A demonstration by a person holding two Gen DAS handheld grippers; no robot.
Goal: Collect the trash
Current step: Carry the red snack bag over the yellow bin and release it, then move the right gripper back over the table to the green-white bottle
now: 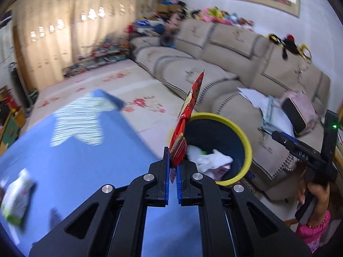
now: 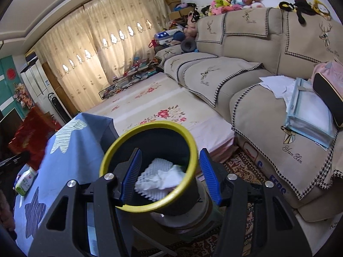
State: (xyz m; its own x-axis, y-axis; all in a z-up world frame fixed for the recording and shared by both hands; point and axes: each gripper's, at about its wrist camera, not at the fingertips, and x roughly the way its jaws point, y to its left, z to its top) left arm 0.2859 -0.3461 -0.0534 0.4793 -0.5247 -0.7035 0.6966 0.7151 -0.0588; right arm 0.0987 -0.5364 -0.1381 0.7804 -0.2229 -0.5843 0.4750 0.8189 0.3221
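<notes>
Holding white, possibly paper, trash (image 2: 159,176), the yellow-rimmed bin (image 2: 120,150) stands.

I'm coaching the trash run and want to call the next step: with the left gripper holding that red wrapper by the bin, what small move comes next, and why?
Probably carry the left gripper a little further over the yellow-rimmed bin before opening. It is shut on the red snack wrapper, which stands at the bin's near rim, not clearly above the opening. The right gripper frames the bin; whether it touches is unclear.
</notes>
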